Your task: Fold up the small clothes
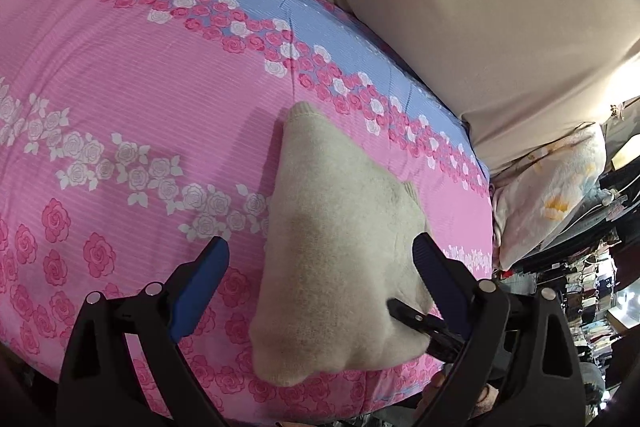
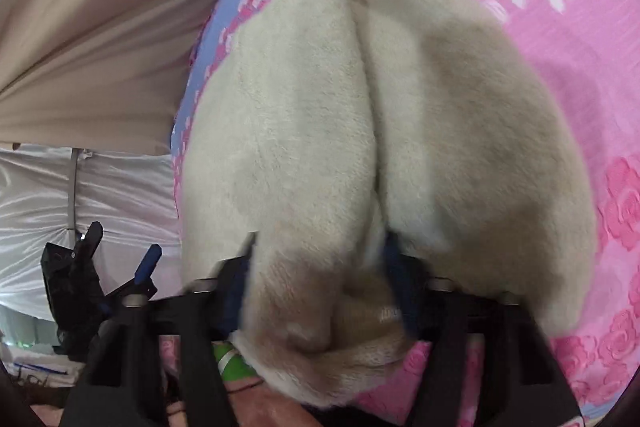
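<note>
Right gripper [image 2: 320,259] is clamped on a bunched fold of the cream fleece garment [image 2: 360,107], the fabric pinched between its blue pads and spilling over the black jaws toward the camera; the near edge of the cloth is blurred. From there the garment stretches away in two soft lobes with a deep crease between them, and a ribbed hem shows at its far end. It lies on the bed, on a pink bedsheet [image 1: 120,67] printed with roses and a blue band along one side. Left gripper [image 1: 320,259] stands released, its blue-padded fingers [image 1: 200,291] spread wide on either side of the garment's near part without pressing it. Seen from the left wrist, the garment [image 1: 328,227] tapers to a narrow ribbed tip pointing away, and the right gripper's black tip [image 1: 416,323] bites into its lower right edge. A beige cloth [image 1: 460,7] covers the surface past the sheet's blue band.
</note>
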Demonstrator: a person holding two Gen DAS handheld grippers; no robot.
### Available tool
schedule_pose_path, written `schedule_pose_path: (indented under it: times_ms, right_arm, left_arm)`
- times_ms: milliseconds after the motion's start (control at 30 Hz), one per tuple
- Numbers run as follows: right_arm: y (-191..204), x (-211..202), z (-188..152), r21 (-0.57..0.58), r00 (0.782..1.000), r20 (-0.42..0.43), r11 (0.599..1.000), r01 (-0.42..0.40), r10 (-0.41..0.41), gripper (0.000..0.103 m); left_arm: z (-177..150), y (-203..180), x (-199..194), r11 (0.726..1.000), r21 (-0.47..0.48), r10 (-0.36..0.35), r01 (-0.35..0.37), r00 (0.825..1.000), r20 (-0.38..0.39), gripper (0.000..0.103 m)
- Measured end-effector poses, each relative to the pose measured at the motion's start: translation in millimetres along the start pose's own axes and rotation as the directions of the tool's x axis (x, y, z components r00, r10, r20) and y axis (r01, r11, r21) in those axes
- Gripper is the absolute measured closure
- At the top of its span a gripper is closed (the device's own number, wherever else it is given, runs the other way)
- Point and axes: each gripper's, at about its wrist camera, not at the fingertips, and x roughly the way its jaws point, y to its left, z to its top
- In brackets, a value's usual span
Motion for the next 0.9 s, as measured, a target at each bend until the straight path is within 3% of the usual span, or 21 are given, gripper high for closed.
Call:
schedule_pose_path:
  times_ms: [133, 233, 333, 433, 467, 500, 567, 667, 767, 800, 833, 867, 900]
  right_arm:
    - [88, -61, 16, -0.233, 0.985, 0.173, 0.971, 0.046, -0.005, 0.084]
    - [123, -108, 17, -0.364, 0.960, 0.270, 0.916, 0.168, -0.069, 0.084]
    - [92, -107, 19, -0.348, 0.917, 0.295, 0.864, 0.364, -0.267, 0.083]
    - [0, -65, 25, -0.221, 0.895, 0.152, 0.868, 0.444, -0.419, 0.082]
    - [-22, -56, 25, -0.168, 0.898, 0.125, 0.883, 0.438, -0.422, 0.080]
    - [-36, -61, 23, -0.095, 0.925, 0.127, 0.924, 0.371, -0.359, 0.078]
    - [-36, -81, 22, -0.026, 0.951, 0.164, 0.963, 0.268, -0.261, 0.069]
    - [-25, -112, 23, -0.047, 0.952, 0.209, 0.970, 0.237, -0.222, 0.065]
    - [-32, -122, 16, -0.048, 0.961, 0.129, 0.967, 0.251, -0.243, 0.065]
    - [-35, -124, 9, -0.048, 0.973, 0.092, 0.975, 0.219, -0.214, 0.065]
    - [-37, -121, -2, -0.046, 0.976, 0.077, 0.977, 0.207, -0.203, 0.065]
    - [-33, -120, -10, -0.038, 0.978, 0.068, 0.979, 0.201, -0.198, 0.059]
    - [-37, -119, -15, -0.024, 0.980, 0.059, 0.982, 0.190, -0.188, 0.052]
  left_arm:
    - [2, -8, -4, 1.000, 0.029, -0.004, 0.003, 1.000, 0.026, 0.012]
    - [1, -15, -5, 0.998, 0.058, -0.014, 0.012, 1.000, 0.028, 0.012]
    - [-4, -18, 6, 0.998, 0.056, -0.026, 0.027, 0.999, -0.020, 0.012]
    - [-11, -16, 21, 0.999, 0.027, -0.044, 0.047, 0.996, -0.080, 0.012]
    - [-13, -15, 27, 0.999, 0.014, -0.051, 0.053, 0.994, -0.099, 0.012]
    - [-15, -15, 32, 0.998, 0.002, -0.055, 0.055, 0.992, -0.117, 0.012]
    - [-18, -15, 38, 0.999, -0.012, -0.054, 0.052, 0.989, -0.138, 0.012]
    - [-23, -11, 49, 0.996, -0.058, -0.072, 0.063, 0.984, -0.163, 0.012]
    - [-33, -13, 55, 0.996, -0.065, -0.073, 0.062, 0.977, -0.199, 0.012]
    - [-36, -14, 51, 0.994, -0.061, -0.102, 0.091, 0.970, -0.220, 0.012]
    - [-40, -14, 52, 0.988, -0.068, -0.152, 0.138, 0.950, -0.272, 0.012]
    - [-43, -14, 53, 0.982, -0.082, -0.190, 0.172, 0.925, -0.330, 0.012]
    - [-49, -11, 56, 0.972, -0.122, -0.233, 0.200, 0.882, -0.409, 0.012]
